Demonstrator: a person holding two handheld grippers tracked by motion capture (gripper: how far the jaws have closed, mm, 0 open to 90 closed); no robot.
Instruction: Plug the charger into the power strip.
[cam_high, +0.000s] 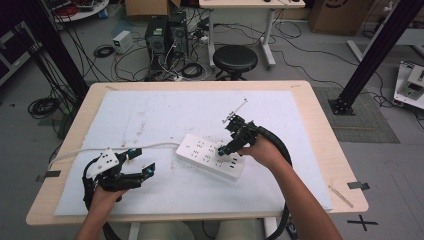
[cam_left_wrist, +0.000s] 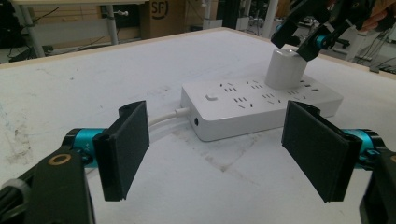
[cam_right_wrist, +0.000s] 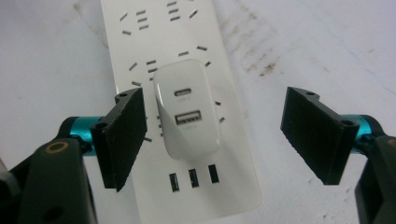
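1. Grey floor behind the table (cam_high: 320, 150) carries tangled cables, 2 computer towers (cam_high: 167, 32) and a black stool (cam_high: 235, 59); a white mat (cam_high: 150, 115) covers most of the tabletop.
2. On the mat lies a white power strip (cam_high: 210, 156), its cord (cam_high: 100, 150) running off to the left edge.
3. A white charger (cam_right_wrist: 187, 109) is plugged upright into the strip – 2 ports face up at the right gripper's camera.
4. Right gripper (cam_high: 223, 150) hovers over the charger, jaws wide apart on either side of it, not touching it.
5. Left gripper (cam_high: 142, 162) rests low on the mat near the strip's cord end – jaws spread wide, holding nothing.
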